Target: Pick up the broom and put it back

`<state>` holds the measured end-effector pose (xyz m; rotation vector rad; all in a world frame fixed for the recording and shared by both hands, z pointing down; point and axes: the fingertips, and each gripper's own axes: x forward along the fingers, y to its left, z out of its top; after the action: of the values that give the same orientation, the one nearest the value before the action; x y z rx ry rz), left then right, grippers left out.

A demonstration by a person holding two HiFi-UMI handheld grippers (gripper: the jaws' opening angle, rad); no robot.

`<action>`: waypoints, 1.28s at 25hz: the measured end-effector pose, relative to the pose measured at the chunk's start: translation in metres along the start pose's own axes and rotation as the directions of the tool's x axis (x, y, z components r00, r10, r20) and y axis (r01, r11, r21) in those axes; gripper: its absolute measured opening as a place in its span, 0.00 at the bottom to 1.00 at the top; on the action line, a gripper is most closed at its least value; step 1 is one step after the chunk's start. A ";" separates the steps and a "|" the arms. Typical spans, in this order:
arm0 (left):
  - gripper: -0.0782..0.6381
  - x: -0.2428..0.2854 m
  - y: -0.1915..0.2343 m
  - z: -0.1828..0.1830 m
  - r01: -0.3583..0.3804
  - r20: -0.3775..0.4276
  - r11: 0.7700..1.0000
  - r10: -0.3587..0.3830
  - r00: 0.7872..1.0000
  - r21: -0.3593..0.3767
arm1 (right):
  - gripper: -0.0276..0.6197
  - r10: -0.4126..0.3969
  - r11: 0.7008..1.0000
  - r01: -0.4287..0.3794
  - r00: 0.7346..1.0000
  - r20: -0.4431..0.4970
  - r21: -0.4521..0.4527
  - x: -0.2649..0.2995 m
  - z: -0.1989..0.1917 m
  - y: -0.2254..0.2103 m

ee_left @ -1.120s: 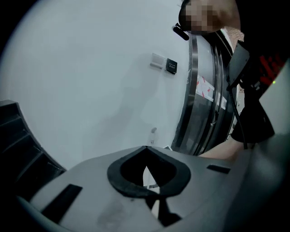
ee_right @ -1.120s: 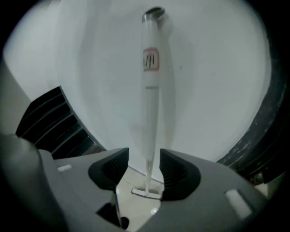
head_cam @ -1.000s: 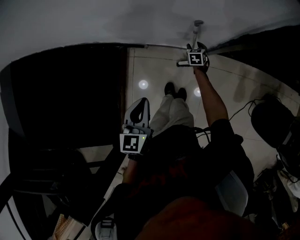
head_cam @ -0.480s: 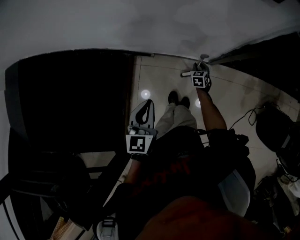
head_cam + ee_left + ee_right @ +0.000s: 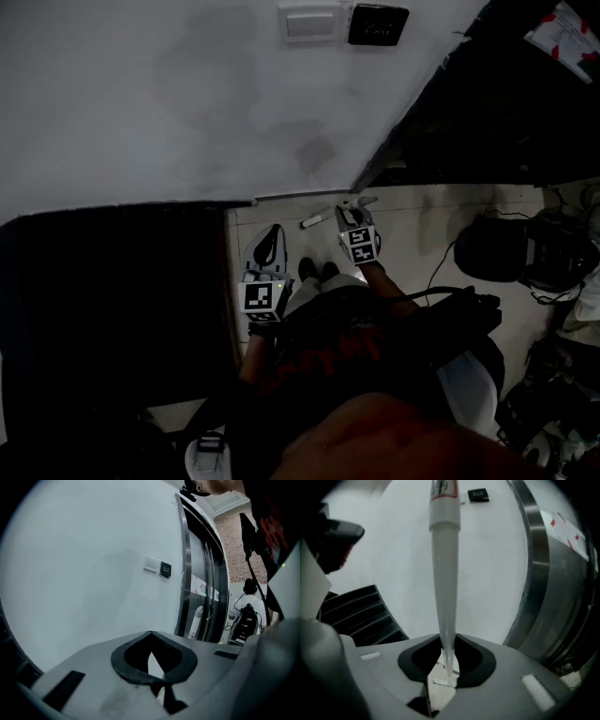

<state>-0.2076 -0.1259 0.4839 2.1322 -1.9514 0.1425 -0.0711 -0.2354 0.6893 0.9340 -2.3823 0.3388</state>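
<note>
The broom shows only as its pale handle (image 5: 444, 573), a tapered whitish pole that runs from the jaws up across the wall in the right gripper view. My right gripper (image 5: 447, 660) is shut on the thin end of it. Seen from the head view, that gripper (image 5: 350, 216) is raised in front of the body, and the handle (image 5: 319, 218) sticks out leftward over the tiled floor. My left gripper (image 5: 266, 246) hangs beside it to the left, jaws together with nothing between them, and points at the white wall (image 5: 84, 573). The broom head is hidden.
A white wall with a light switch (image 5: 312, 21) and a black panel (image 5: 378, 24) rises ahead. Dark steps (image 5: 361, 613) lie at the left. A metal door frame (image 5: 541, 569) stands on the right. Black bags and cables (image 5: 492, 248) sit on the floor at the right.
My right gripper, stretched down at the handle by the floor, has come up and back toward the body with the handle in it. The left gripper has risen. The head view has tilted up the wall.
</note>
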 end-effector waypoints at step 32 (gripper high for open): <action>0.12 0.050 -0.049 0.084 0.182 0.078 0.976 -0.174 0.982 -0.123 | 0.18 0.049 0.998 -0.068 0.821 0.568 0.012 -0.259 0.244 -0.007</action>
<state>-0.1615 -0.1913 0.4094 2.2379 -1.7403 -0.0871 -0.0079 -0.2001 0.3412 1.0945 -2.9615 0.1249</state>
